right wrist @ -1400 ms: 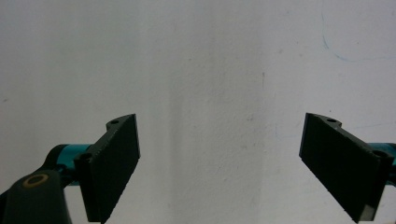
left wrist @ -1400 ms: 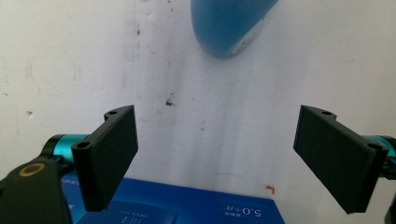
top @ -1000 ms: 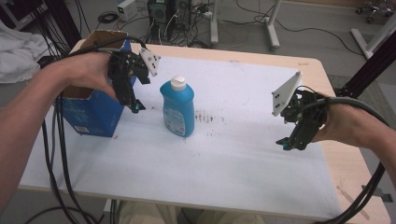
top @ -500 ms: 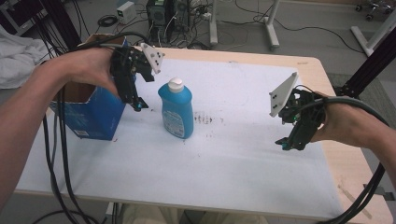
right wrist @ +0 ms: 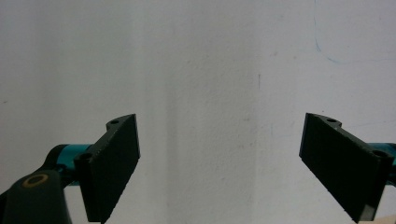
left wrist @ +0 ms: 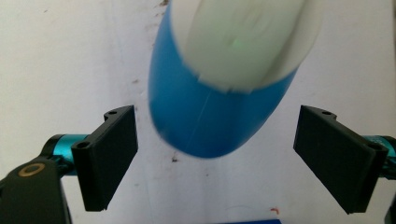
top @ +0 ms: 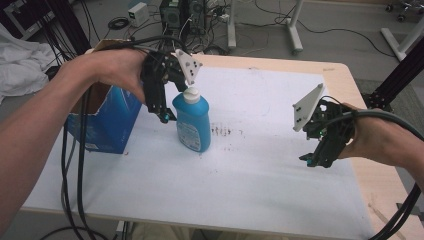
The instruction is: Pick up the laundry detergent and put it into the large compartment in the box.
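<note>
A blue bottle with a white cap stands upright on the white sheet near the table's middle left. My left gripper hangs open right beside and above it, pointing down. In the left gripper view the blue bottle sits between the two spread jaws, touching neither, with its white cap close to the camera. My right gripper hovers open over the sheet at the right. In the right gripper view my right gripper has only bare white sheet between its jaws.
An open blue cardboard box stands at the table's left edge, just behind the left hand. Black cables trail off the left side. The wooden table edge shows at the right. Dark smudges mark the sheet.
My left gripper has moved right from the blue box and come over the bottle, with its jaws now around it. The right gripper has barely moved.
</note>
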`<state>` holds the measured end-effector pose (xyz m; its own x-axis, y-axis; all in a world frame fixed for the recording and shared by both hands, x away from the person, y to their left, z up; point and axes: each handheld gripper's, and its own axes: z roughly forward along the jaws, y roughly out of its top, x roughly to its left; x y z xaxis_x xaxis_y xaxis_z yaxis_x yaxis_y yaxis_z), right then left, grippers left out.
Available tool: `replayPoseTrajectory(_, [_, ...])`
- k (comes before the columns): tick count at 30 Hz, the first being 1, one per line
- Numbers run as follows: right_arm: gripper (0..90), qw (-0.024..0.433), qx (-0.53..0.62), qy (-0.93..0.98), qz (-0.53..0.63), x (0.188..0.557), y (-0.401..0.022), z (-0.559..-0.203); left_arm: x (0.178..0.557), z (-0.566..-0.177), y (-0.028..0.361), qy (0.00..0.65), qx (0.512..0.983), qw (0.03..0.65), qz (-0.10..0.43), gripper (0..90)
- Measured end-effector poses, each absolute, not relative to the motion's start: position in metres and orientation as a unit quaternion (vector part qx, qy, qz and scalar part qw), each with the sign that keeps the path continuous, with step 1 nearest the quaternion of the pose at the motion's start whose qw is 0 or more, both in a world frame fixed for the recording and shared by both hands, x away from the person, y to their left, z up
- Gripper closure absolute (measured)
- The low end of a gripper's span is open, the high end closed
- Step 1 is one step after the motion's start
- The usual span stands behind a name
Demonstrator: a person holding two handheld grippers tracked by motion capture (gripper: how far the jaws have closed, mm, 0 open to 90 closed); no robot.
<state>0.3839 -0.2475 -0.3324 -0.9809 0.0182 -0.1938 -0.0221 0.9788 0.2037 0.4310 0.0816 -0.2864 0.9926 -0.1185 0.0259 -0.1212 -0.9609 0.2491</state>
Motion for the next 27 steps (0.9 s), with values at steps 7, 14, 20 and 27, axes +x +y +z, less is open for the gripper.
replayPoseTrajectory(7, [11.4,0.097,0.003,0.990,0.103,0.383,-0.251,-0.334,0.429,-0.285,0.063,-0.102,0.988,0.114,0.001,13.8])
replayPoseTrajectory(14, [11.4,0.099,0.007,0.990,0.101,0.381,-0.253,-0.336,0.427,-0.286,0.051,-0.125,0.987,0.105,-0.002,13.8])
replayPoseTrajectory(20, [11.4,0.100,0.004,0.990,0.100,0.381,-0.253,-0.336,0.427,-0.286,0.049,-0.129,0.987,0.098,-0.005,14.8])
replayPoseTrajectory(27, [11.4,0.103,0.005,0.990,0.099,0.381,-0.253,-0.336,0.427,-0.286,0.048,-0.139,0.986,0.092,-0.002,17.9])
